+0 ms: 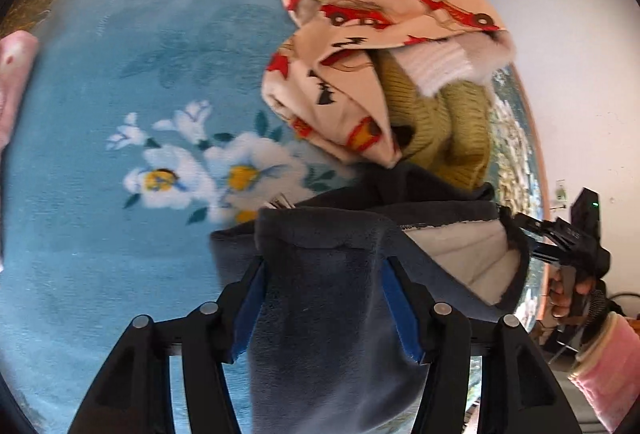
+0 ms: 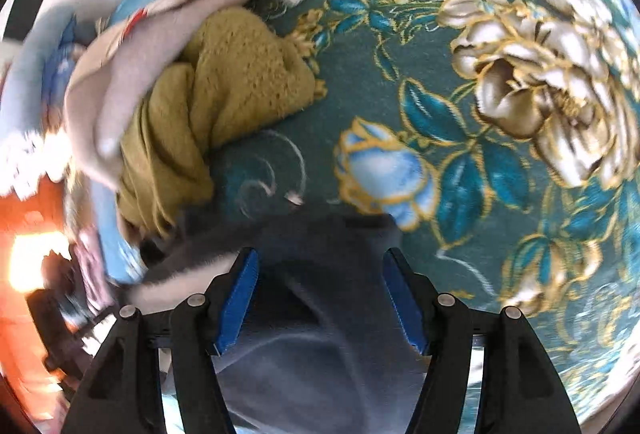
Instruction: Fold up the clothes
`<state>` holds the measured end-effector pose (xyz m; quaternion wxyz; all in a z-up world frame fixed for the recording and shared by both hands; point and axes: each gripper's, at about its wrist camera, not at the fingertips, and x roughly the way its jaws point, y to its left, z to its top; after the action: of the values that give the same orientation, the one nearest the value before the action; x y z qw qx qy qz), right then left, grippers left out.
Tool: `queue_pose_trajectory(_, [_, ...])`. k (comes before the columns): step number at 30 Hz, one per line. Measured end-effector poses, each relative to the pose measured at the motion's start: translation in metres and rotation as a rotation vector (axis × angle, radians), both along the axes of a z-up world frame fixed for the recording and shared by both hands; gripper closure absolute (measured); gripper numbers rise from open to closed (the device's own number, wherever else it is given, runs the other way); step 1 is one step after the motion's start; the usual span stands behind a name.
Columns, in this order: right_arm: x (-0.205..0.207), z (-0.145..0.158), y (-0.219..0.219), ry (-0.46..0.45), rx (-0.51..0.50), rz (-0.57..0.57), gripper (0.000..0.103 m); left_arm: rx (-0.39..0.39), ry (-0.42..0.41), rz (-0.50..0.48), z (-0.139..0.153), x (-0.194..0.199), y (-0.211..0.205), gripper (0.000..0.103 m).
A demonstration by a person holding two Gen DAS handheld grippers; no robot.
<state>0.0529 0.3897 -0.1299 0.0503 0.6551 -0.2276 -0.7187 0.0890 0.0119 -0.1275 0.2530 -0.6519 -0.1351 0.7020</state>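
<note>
Left gripper [image 1: 324, 298]: jaws clamped on a fold of the dark fleece garment [image 1: 320, 334], which fills the gap between the blue pads and hangs toward the camera.
Right gripper [image 2: 320, 298]: jaws gripping another part of the same garment [image 2: 316, 346], bunched between its pads.
Garment: stretched between both grippers above the floral blanket [image 1: 100, 114], pale lining showing.
Pile: a car-print garment [image 1: 380, 14] and a mustard knit [image 2: 224, 82] lie just beyond it.

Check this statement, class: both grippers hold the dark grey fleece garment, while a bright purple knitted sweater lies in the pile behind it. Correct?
Not quite. The knitted sweater is mustard yellow, not purple, as the right wrist view shows. The left gripper and right gripper do hold the dark grey fleece garment.
</note>
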Motion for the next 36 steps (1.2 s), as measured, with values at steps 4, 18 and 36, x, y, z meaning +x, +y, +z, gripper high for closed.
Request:
queue_pose_trajectory(4, [-0.003, -0.005, -0.005, -0.027, 0.003, -0.011, 0.089, -0.015, -0.021, 0.057, -0.010, 0.002, -0.003, 0.084])
queue_pose_trajectory(18, [-0.002, -0.008, 0.024, 0.021, 0.008, -0.147, 0.099, -0.022, -0.123, 0.284, -0.044, 0.008, -0.054, 0.090])
queue_pose_trajectory(36, [0.079, 0.001, 0.057, 0.000, -0.088, -0.303, 0.047, 0.182, -0.258, 0.658, -0.037, 0.118, -0.126, 0.034])
